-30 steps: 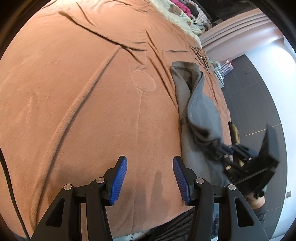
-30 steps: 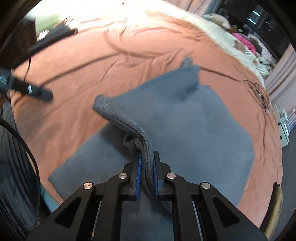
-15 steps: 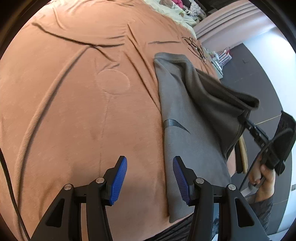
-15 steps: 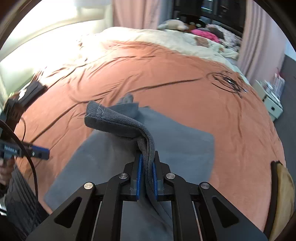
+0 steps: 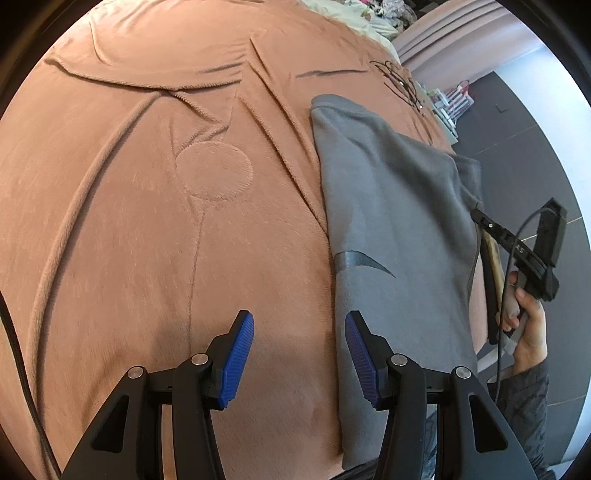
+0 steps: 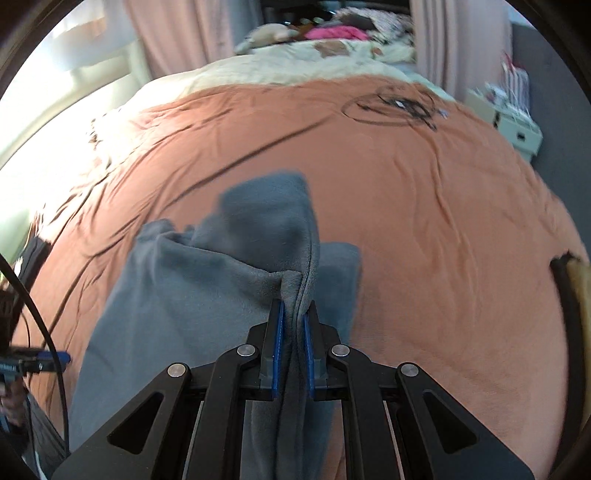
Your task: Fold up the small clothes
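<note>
Left wrist view: the left claw hangs with its blue pads wide apart and nothing between them, low over the orange blanket near the bed's front edge. A second ago the grey garment was a narrow bunched strip toward the bed's right side; now it lies spread as a broad flat panel with a dark swoosh mark showing, its left edge just beside the left claw's right pad. Its far-right border is held up off the bed by the right claw, gripped in the person's hand. That suggests the garment has been opened out and the first fold is being prepared.

Right wrist view: the right claw is clamped on a doubled edge of the grey garment, the cloth running back between its pads. Compared with half a second ago the lifted fold has dropped lower and stretches further forward over the blanket. The left claw is at the left edge.

Around it, a loop of black cable lies on the blanket toward the bed's far right corner, well apart from the garment. A cream duvet with piled clothes covers the far end. A ridge in the blanket near the garment's left edge could snag a fold laid that way.
</note>
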A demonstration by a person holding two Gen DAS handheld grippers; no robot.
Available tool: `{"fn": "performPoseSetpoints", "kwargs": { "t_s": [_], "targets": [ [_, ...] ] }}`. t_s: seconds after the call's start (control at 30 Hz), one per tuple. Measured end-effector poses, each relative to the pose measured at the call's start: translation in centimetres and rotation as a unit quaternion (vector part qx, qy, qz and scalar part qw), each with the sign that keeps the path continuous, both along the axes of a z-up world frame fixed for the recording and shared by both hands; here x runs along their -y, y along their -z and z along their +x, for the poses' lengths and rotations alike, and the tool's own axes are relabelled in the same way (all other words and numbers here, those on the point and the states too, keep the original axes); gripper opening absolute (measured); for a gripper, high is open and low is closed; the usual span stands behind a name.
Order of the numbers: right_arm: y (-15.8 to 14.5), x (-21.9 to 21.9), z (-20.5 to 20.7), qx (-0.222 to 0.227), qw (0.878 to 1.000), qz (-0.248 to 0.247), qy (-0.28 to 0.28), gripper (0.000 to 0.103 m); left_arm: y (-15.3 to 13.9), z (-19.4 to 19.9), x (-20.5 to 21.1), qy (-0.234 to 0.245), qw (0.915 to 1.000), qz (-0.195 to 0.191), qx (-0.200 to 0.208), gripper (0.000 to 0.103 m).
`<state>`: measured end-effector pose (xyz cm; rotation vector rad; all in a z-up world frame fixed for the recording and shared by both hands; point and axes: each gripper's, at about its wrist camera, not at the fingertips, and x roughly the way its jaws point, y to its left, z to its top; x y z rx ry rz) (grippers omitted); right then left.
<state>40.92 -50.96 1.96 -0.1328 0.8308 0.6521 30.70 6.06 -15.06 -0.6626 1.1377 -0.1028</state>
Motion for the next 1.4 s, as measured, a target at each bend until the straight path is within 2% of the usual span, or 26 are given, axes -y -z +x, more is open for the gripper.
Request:
{"fn": "performPoseSetpoints", "kwargs": {
  "t_s": [0.13, 0.2, 0.3, 0.4, 0.5, 0.67, 0.87, 1.0, 1.13, 1.27, 1.3, 1.4],
  "targets": [
    [2.0, 0.4, 2.1, -0.045, 0.999, 0.002, 0.023, 0.007, 0.2, 0.5, -0.1, 0.002, 1.0000, 0.004, -0.006, 0.054],
    [2.6, 0.5, 3.2, -0.070, 0.997, 0.004, 0.040, 0.013, 0.2, 0.8, 0.0, 0.004, 0.9999, 0.005, -0.008, 0.054],
    [2.0, 1.4, 3.8, -0.071, 0.995, 0.015, 0.061, 0.021, -0.1, 1.4, 0.2, 0.008, 0.9999, 0.007, -0.006, 0.054],
    [1.1, 1.9, 3.4, -0.082, 0.994, 0.038, 0.055, 0.038, -0.4, 2.4, 0.4, 0.012, 0.9998, 0.012, 0.000, 0.054],
    [1.1, 2.3, 2.8, -0.096, 0.993, 0.057, 0.046, 0.047, -0.4, 3.7, 0.8, 0.017, 0.9997, 0.016, 0.003, 0.054],
    [2.6, 3.3, 3.0, -0.116, 0.990, 0.073, 0.029, 0.054, -0.1, 6.5, 1.2, 0.023, 0.9995, 0.021, 0.004, 0.055],
    [3.8, 1.6, 5.2, -0.119, 0.992, 0.032, 0.033, 0.054, 0.0, 10.3, 1.6, 0.026, 0.9988, 0.041, 0.004, 0.055],
    [4.2, 1.5, 6.6, -0.111, 0.993, 0.011, 0.049, 0.054, -0.8, 12.7, 2.1, 0.023, 0.9963, 0.082, 0.010, 0.055],
    [4.6, 2.0, 8.3, -0.114, 0.991, 0.022, 0.066, 0.048, -2.2, 14.7, 3.1, 0.040, 0.9949, 0.086, 0.034, 0.055],
    [4.7, 2.0, 9.1, -0.107, 0.991, 0.028, 0.075, 0.043, -3.2, 16.9, 5.4, 0.078, 0.9908, 0.098, 0.050, 0.054],
    [4.7, 2.1, 9.4, -0.109, 0.990, 0.035, 0.078, 0.041, -3.2, 17.3, 5.9, 0.086, 0.9901, 0.097, 0.053, 0.053],
    [5.0, 2.1, 9.2, -0.117, 0.988, 0.054, 0.083, 0.038, -3.0, 18.8, 8.1, 0.114, 0.9873, 0.095, 0.055, 0.041]
  ]
}}
